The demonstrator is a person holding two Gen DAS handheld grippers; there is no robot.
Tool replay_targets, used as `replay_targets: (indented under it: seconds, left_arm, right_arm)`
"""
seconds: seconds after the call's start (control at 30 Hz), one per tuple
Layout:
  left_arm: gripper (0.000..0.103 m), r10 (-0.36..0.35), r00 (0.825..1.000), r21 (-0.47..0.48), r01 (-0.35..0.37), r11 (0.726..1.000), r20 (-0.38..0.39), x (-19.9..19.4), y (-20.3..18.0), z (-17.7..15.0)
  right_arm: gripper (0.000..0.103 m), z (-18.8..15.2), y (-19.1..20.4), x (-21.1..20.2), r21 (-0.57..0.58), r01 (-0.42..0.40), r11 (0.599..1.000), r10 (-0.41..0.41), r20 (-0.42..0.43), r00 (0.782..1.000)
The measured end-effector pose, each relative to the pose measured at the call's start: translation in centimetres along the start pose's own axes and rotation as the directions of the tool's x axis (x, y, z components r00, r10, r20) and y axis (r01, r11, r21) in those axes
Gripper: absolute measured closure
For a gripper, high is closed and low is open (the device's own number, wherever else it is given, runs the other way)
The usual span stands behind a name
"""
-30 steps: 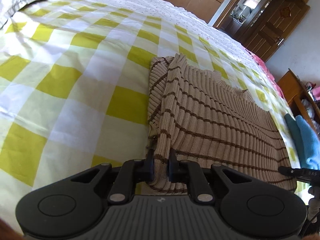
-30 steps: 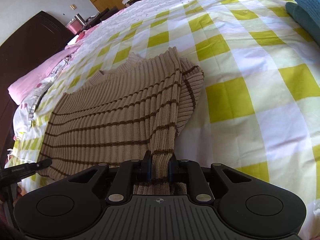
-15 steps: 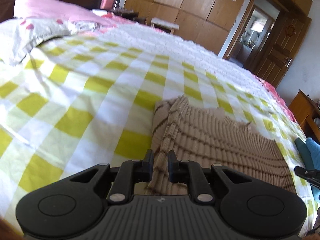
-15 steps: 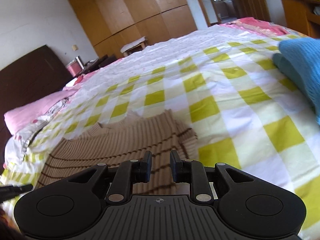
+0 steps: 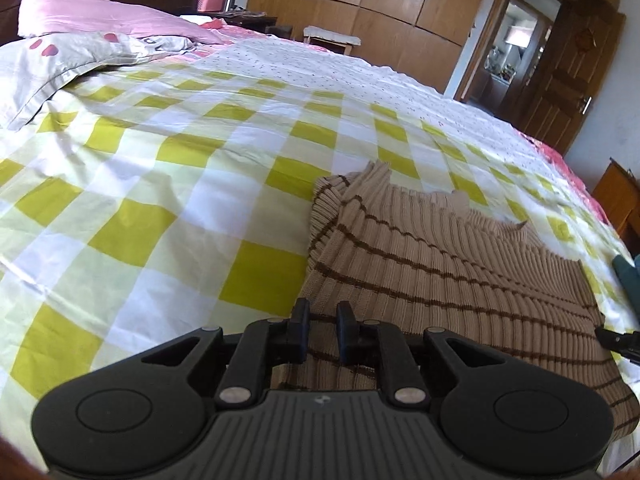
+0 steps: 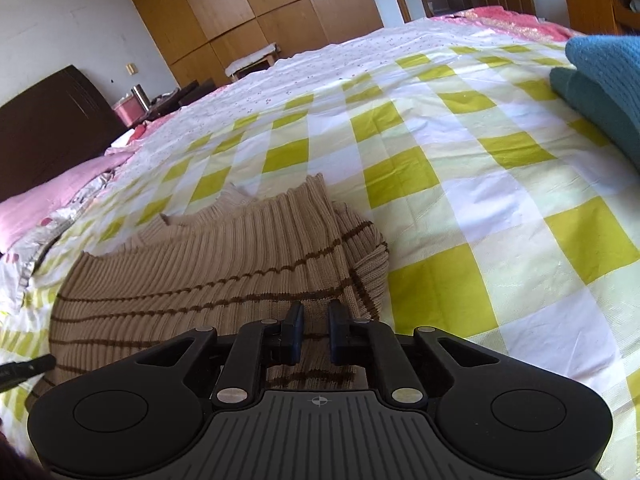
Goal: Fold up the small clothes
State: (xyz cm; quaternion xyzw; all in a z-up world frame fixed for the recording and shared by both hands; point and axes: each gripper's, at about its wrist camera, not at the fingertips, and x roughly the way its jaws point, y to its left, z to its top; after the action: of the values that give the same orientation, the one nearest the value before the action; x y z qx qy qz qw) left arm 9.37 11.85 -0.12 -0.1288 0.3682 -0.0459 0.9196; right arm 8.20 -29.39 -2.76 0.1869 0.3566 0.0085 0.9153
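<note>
Checked bedspread fills both views; each hand-held gripper, left and right, stays clamped on the striped sweater's near hem, the right just closing tighter, now raised, ready to fold forward.

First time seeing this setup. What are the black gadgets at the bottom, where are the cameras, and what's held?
No robot here: a person holds a two-finger gripper in each hand, each with a wide-angle camera looking along its fingers. One picture is from the left gripper, one from the right gripper. A tan striped sweater lies on a yellow-checked bedspread, blue knitwear nearby. Each gripper pinches the sweater's near edge; the right one's jaws have just been closing on it.
</note>
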Motion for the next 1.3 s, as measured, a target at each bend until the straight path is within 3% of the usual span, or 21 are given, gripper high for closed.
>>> replay_targets:
  seconds: [0.07, 0.17, 0.27, 0.37, 0.63, 0.73, 0.8, 0.9, 1.1, 1.3]
  left_arm:
    - [0.082, 0.003, 1.000, -0.007, -0.003, 1.000, 0.014, -0.6, 0.2, -0.1]
    - [0.082, 0.009, 1.000, -0.006, -0.009, 1.000, 0.017, -1.1, 0.6, -0.4]
    - [0.081, -0.004, 1.000, -0.028, 0.004, 1.000, -0.009, -0.9, 1.3, -0.8]
    - [0.079, 0.000, 1.000, -0.023, -0.001, 1.000, -0.021, -0.7, 1.3, -0.7]
    - [0.079, -0.040, 0.999, -0.041, 0.039, 0.998, -0.007, -1.5, 1.4, -0.7]
    - [0.078, -0.048, 0.999, -0.055, 0.047, 0.997, -0.023, -1.6, 1.5, -0.8]
    - [0.078, -0.051, 0.998, -0.068, 0.048, 0.997, -0.034, -1.6, 1.7, -0.8]
    - [0.077, -0.067, 0.997, -0.099, 0.064, 0.993, -0.028, -2.1, 2.2, -0.8]
    - [0.070, -0.096, 0.994, -0.125, 0.089, 0.988, -0.052, -2.2, 2.1, -1.2]
    - [0.068, -0.117, 0.991, -0.158, 0.106, 0.982, -0.068, -2.4, 2.5, -1.6]
  right_arm:
    - [0.093, -0.1, 0.9, -0.5, -0.033, 0.032, 0.999, -0.031, 0.016, 0.999]
    - [0.082, -0.1, 2.3, -1.9, -0.072, 0.045, 0.996, -0.041, 0.062, 0.997]
    - [0.082, -0.1, 2.9, -1.7, -0.075, 0.046, 0.996, -0.042, 0.053, 0.998]
    - [0.086, -0.4, 2.4, -0.2, -0.060, 0.095, 0.994, -0.095, -0.006, 0.995]
    - [0.082, 0.9, 5.3, -2.4, -0.107, 0.073, 0.992, -0.068, 0.049, 0.996]
    - [0.082, 0.7, 6.6, -1.3, -0.142, 0.053, 0.988, -0.054, -0.003, 0.999]
    - [0.082, 0.0, 7.3, 0.7, -0.176, 0.039, 0.984, -0.057, -0.095, 0.994]
    - [0.082, -0.3, 8.3, 1.1, -0.210, 0.077, 0.975, -0.095, -0.077, 0.993]
    - [0.082, 1.4, 12.0, 0.0, -0.234, -0.020, 0.972, 0.007, -0.056, 0.998]
    - [0.080, 2.0, 18.5, 3.1, -0.270, -0.192, 0.943, 0.150, -0.170, 0.974]
